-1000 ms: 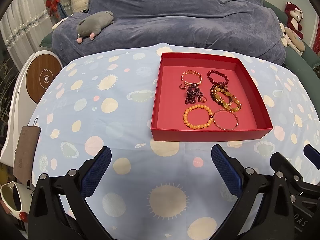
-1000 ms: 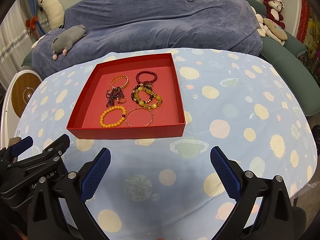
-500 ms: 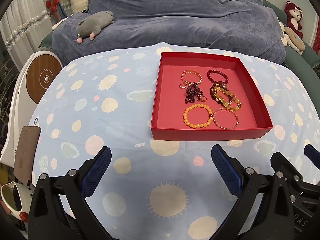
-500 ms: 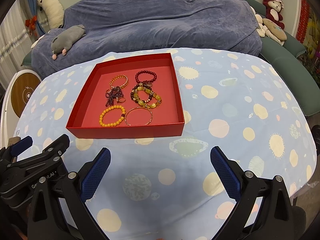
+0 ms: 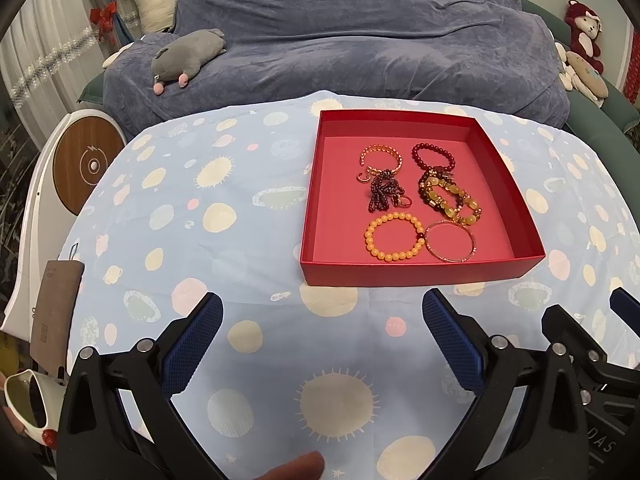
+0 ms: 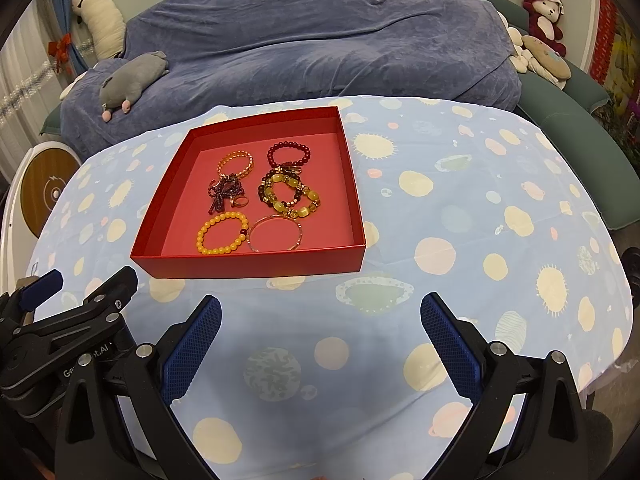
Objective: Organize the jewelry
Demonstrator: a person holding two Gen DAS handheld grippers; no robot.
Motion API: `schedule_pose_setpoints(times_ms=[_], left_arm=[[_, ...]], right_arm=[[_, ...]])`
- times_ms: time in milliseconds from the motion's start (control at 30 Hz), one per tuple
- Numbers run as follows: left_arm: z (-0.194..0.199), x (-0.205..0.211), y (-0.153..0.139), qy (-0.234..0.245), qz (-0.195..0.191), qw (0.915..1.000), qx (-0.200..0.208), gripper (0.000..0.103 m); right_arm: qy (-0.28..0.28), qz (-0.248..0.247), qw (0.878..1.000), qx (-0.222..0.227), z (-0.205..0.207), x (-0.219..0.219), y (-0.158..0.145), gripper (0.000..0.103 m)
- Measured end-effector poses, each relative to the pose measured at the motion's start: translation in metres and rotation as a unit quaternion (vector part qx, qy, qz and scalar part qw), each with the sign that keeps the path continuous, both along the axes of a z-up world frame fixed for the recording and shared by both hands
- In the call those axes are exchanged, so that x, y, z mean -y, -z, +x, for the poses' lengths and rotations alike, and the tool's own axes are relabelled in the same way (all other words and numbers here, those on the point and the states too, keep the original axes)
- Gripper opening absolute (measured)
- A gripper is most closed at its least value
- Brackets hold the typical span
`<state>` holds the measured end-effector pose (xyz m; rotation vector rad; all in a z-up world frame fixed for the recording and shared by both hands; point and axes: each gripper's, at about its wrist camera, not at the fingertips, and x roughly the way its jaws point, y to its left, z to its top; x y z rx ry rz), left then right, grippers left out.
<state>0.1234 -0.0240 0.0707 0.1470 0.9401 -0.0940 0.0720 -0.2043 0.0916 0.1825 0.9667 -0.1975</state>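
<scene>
The left gripper [image 5: 322, 330] hangs above the table with its blue-padded fingers [image 5: 192, 342] spread wide and nothing between them; the right gripper [image 6: 320, 330] is beside it, equally wide apart and just as empty, its tip showing at the right edge of the left wrist view. Under both lies a pale blue tablecloth [image 5: 224, 248] printed with suns and planets. Ahead of the left gripper and a little to its right, ahead of the right gripper and a little to its left, sits a shallow red box [image 5: 312, 216] holding all the jewelry. Nearest the grippers inside it are an orange bead bracelet [image 5: 394, 237] and, just beside it, a thin gold bangle [image 5: 450, 240]. Further in come a bunched dark purple bead strand [image 5: 384, 194] with a small ring [image 5: 405, 201] at its edge, and a chunky yellow and brown bracelet [image 5: 448, 199]. At the far end lie a gold link bracelet [image 5: 381, 159] and a dark red bead bracelet [image 5: 434, 155]. Beyond the table stands a sofa under a blue-grey cover [image 6: 320, 36] with a grey plush toy [image 6: 132, 80] on it
</scene>
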Motion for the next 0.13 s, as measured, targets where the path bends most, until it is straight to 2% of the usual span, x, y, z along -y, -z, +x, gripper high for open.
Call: schedule_pose_setpoints(times_ms=[133], left_arm=[[0.0013,-0.0006,0.0007,0.002,-0.004,1.0000,-0.007,0.095]], right_arm=[[0.001,-0.001,1.000,0.000,-0.0017,0.0008,0.0003,0.096]])
